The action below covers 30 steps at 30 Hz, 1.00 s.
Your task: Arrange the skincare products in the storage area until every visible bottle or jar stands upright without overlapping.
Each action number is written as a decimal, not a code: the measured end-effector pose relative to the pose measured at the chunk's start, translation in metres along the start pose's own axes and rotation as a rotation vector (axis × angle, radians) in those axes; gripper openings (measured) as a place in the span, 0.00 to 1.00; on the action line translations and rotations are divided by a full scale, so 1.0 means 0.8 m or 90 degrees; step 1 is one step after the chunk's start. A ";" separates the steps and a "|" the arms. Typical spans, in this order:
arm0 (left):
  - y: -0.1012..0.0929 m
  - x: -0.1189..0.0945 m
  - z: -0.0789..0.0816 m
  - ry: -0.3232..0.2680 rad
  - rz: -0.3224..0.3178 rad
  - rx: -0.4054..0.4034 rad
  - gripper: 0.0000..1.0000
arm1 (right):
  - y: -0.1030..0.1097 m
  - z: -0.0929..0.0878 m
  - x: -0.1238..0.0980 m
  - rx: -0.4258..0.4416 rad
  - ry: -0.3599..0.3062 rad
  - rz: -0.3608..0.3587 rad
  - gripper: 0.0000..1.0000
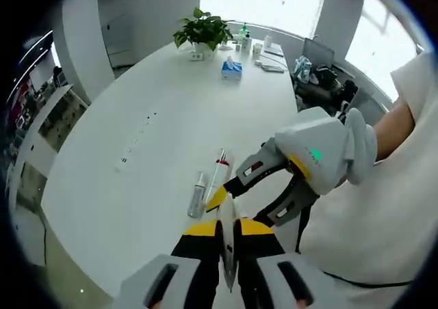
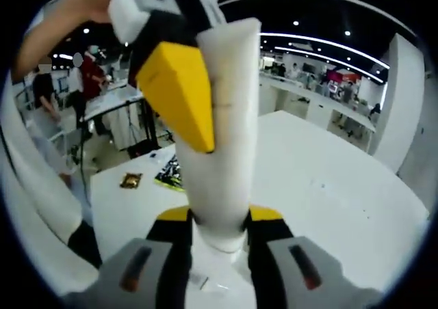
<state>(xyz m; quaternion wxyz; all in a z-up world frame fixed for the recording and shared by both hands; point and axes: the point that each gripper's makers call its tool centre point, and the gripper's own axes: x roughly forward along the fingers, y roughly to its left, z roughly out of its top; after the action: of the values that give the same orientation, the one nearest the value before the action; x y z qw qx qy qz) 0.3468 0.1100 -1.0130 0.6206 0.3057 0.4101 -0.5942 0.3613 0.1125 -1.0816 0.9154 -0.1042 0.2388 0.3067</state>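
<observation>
Big white table (image 1: 157, 111) underneath, stretching off to a plant (image 1: 202, 30), a tissue box (image 1: 231, 70) and desk clutter at the far end. In the right gripper view, white tube (image 2: 222, 131) standing up out of the right gripper (image 2: 217, 237), jaws pinched on its lower end. Clamped higher on that tube, left gripper (image 2: 179, 93) (yellow tip plain against the white). In the left gripper view, left gripper (image 1: 229, 244) closed on the tube's thin edge (image 1: 228, 251), right gripper (image 1: 229, 196) meeting it from the right. Flat on the table just beyond: a clear bottle (image 1: 197, 195) and a slim red-capped tube (image 1: 218, 172), side by side, perhaps touching.
</observation>
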 end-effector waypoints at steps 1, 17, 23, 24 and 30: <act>0.001 0.001 -0.001 0.007 -0.002 0.004 0.06 | 0.000 0.001 -0.001 0.005 -0.004 -0.001 0.29; 0.060 0.025 -0.036 0.104 0.010 0.048 0.05 | -0.011 -0.051 -0.067 0.130 -0.013 -0.035 0.29; 0.084 0.035 -0.038 0.114 0.017 0.054 0.04 | -0.014 -0.067 -0.086 0.155 -0.008 -0.049 0.29; 0.087 0.038 -0.042 0.128 0.009 0.052 0.04 | -0.015 -0.068 -0.089 0.155 -0.009 -0.052 0.29; 0.114 0.056 -0.044 0.148 0.030 0.066 0.00 | -0.016 -0.069 -0.098 0.183 -0.023 -0.054 0.30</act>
<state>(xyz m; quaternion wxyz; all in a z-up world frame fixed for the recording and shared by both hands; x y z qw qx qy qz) 0.4299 0.1283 -1.0789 0.5660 0.4136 0.4407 -0.5607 0.2933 0.0437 -1.0894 0.9374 0.0234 0.2589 0.2319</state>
